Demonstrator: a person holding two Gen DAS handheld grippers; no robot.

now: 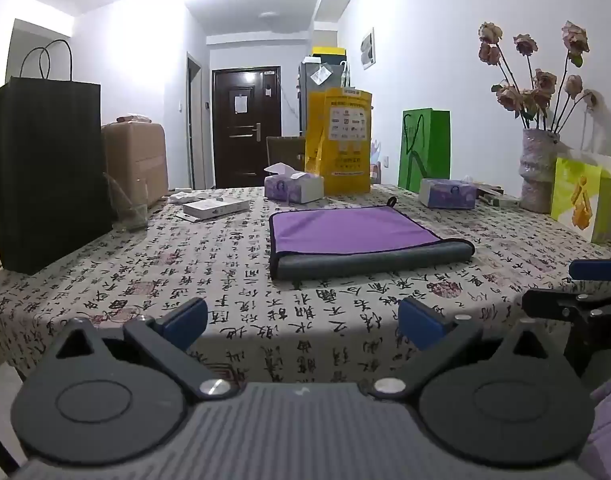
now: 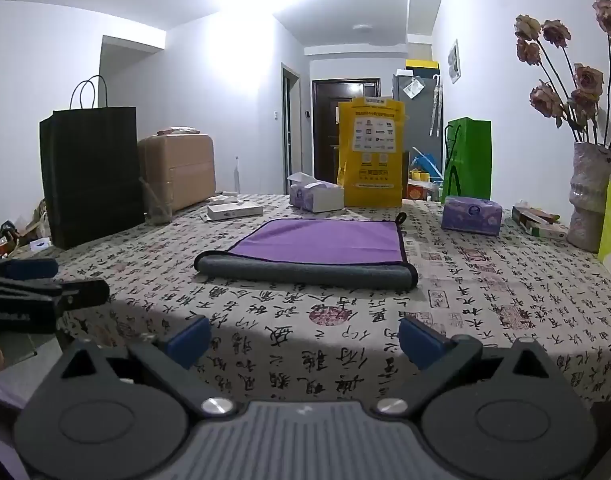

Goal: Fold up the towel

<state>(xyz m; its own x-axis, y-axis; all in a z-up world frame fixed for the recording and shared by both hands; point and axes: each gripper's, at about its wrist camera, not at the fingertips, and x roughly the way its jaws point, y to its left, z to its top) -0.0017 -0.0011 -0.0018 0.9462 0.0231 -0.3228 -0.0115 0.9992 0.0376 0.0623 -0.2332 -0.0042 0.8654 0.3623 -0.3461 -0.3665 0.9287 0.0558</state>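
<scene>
A purple towel (image 1: pixel 345 230) with a grey underside lies folded on the calligraphy-print tablecloth (image 1: pixel 225 280), its grey fold edge facing me. It also shows in the right wrist view (image 2: pixel 325 240). My left gripper (image 1: pixel 303 320) is open and empty, held at the table's near edge, short of the towel. My right gripper (image 2: pixel 301 338) is open and empty too, at the near edge. The right gripper shows at the right edge of the left wrist view (image 1: pixel 585 288), and the left gripper at the left edge of the right wrist view (image 2: pixel 37 284).
A black paper bag (image 1: pixel 45 168) and a glass (image 1: pixel 131 208) stand at the left. Two tissue boxes (image 1: pixel 293 186) (image 1: pixel 447 194), a flat white box (image 1: pixel 215 206), a yellow bag (image 1: pixel 339 144) and a green bag (image 1: pixel 423 148) are behind the towel. A vase of flowers (image 1: pixel 537 168) stands at the right.
</scene>
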